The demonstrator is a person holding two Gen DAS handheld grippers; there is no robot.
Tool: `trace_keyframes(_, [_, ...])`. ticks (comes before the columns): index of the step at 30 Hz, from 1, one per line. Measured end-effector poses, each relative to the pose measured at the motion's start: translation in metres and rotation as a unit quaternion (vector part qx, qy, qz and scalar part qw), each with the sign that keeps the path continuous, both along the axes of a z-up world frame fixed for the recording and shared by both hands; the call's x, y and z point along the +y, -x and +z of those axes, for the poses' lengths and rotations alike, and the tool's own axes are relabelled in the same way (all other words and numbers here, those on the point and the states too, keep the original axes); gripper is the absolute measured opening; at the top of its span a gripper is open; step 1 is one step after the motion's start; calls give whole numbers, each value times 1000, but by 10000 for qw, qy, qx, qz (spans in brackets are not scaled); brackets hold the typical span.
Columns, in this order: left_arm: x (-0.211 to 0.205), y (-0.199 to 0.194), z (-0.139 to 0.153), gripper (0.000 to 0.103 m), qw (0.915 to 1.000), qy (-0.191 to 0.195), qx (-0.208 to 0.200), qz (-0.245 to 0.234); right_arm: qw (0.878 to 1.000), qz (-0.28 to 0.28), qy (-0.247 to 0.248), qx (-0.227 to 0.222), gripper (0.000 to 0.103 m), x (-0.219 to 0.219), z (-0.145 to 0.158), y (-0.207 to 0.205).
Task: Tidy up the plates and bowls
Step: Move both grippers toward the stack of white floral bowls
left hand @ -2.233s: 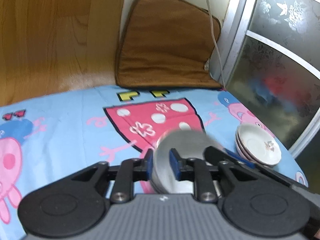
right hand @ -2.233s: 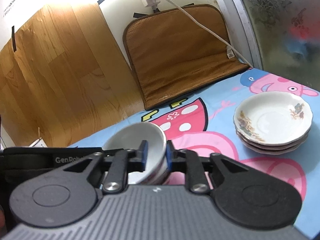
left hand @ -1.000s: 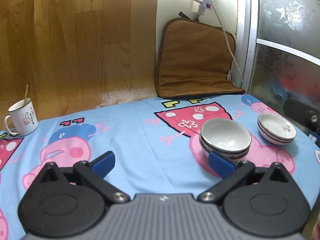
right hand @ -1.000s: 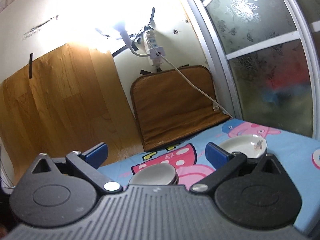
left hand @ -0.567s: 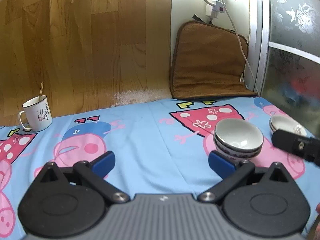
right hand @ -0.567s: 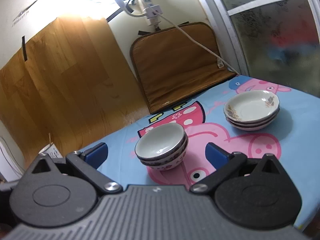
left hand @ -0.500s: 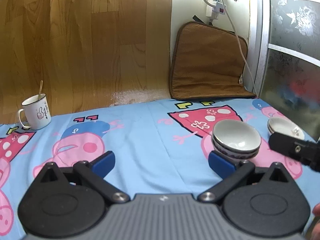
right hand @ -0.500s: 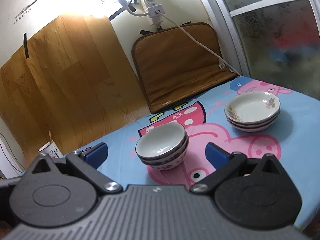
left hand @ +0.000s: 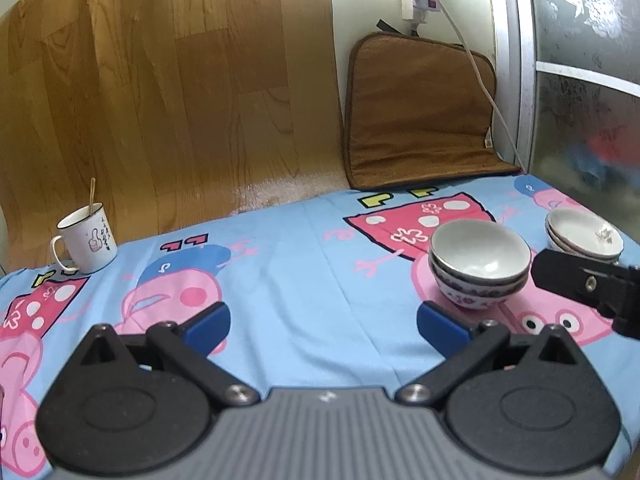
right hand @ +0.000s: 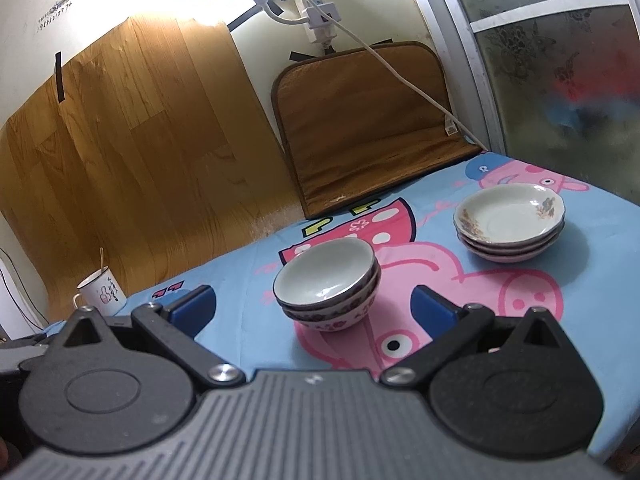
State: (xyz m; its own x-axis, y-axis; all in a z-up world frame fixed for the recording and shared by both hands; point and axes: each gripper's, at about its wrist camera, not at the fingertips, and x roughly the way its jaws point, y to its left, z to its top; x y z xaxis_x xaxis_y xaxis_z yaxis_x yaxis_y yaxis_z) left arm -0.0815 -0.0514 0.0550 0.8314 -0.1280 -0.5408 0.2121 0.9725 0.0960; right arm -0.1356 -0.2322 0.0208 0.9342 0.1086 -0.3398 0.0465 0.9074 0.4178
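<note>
A stack of white bowls (left hand: 479, 264) with patterned outsides sits on the cartoon tablecloth; it also shows in the right wrist view (right hand: 328, 284). A stack of three white floral plates (right hand: 510, 222) stands to its right, and shows at the far right of the left wrist view (left hand: 582, 236). My left gripper (left hand: 324, 326) is open and empty, well back from the bowls and to their left. My right gripper (right hand: 314, 306) is open and empty, just in front of the bowls. Part of the right gripper's body (left hand: 592, 284) shows at the right of the left wrist view.
A white mug (left hand: 86, 240) with a stick in it stands at the back left, also in the right wrist view (right hand: 102, 292). A brown cushion (left hand: 420, 112) leans on the back wall. A white cable (right hand: 404, 76) hangs over it. A glass door (right hand: 560, 60) borders the right.
Both grippers were shut on the top bowl's rim. They have opened, let it go on the stack and drawn back from it.
</note>
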Motion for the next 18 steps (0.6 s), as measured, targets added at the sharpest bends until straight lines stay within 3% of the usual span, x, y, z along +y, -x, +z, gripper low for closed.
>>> trace_keyframes(18, [-18,-12,-22,103,9981,-274,555,-76,9996,-54,-185,209,103,-12,-16,-7])
